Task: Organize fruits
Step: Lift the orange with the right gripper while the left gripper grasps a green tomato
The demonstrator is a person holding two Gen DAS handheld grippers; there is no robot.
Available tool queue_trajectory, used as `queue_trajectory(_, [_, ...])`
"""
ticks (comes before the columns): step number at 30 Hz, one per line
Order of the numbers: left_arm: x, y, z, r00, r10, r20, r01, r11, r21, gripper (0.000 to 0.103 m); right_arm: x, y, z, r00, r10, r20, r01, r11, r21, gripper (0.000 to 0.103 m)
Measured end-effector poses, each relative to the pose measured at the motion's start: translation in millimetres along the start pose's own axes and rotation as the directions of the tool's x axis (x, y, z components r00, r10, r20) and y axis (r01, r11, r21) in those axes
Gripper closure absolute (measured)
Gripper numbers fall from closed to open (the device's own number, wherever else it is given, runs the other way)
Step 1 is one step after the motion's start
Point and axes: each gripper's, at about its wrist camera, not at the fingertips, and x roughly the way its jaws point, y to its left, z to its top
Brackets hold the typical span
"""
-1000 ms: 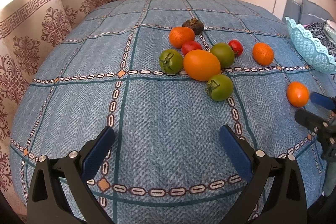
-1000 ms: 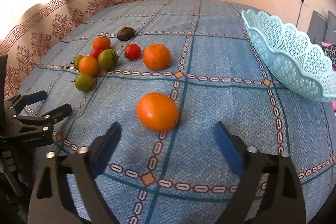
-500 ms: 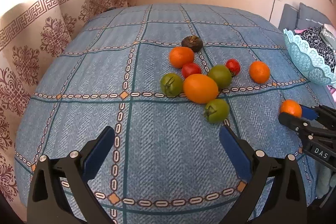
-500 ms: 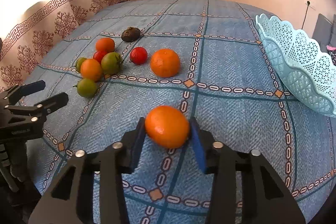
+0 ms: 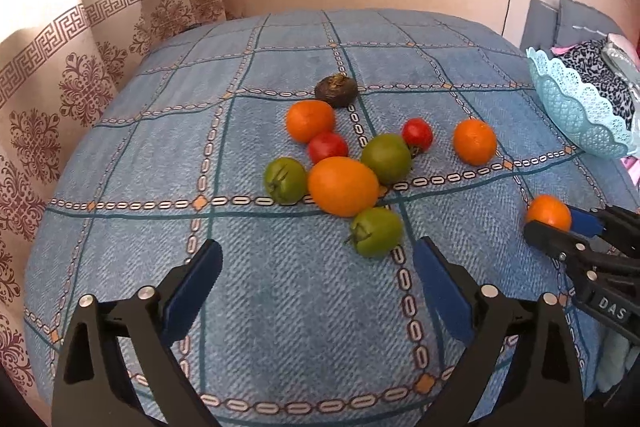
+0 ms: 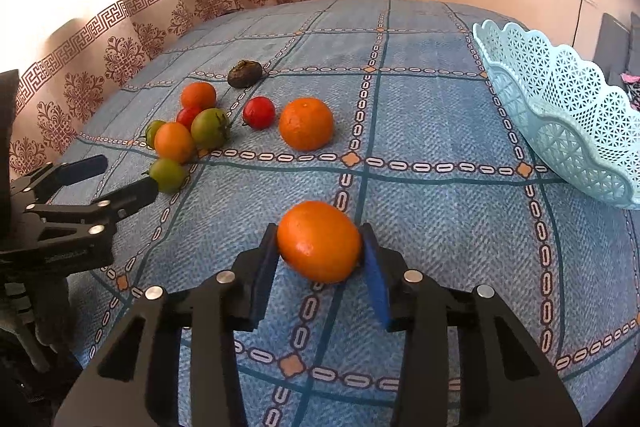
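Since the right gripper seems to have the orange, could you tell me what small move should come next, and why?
Probably lift the orange and carry it toward the basket. The right gripper has just closed, its pads press both sides of the fruit, and the basket stands to its right with nothing seen inside.

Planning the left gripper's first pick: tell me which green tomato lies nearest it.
The green tomato lying just ahead of the open left gripper, below the big orange. The other two green tomatoes sit farther back, either side of that orange.
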Motion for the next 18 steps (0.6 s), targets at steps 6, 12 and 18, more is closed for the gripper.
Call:
queue_trajectory(6, [13,0,5,0.996,-0.077,-0.038,0.075,0.996,-0.043,0.031,0,1,0,1.000,-0.006,0.000,0.006,1.000,-0.003,0.061])
queue_trajectory(12, [9,-5,8,0.994,-0.108,-0.018,0.107,0.993,-0.042,0.035,0,1,0,1.000,-0.006,0.000,0.006,1.000,-0.002,0.061])
queue_trajectory(18, [16,-18,12,0.993,-0.117,-0.032,0.116,0.993,-0.023,0.058,0,1,0,1.000,-0.003,0.001,0.003,1.000,0.001,0.061])
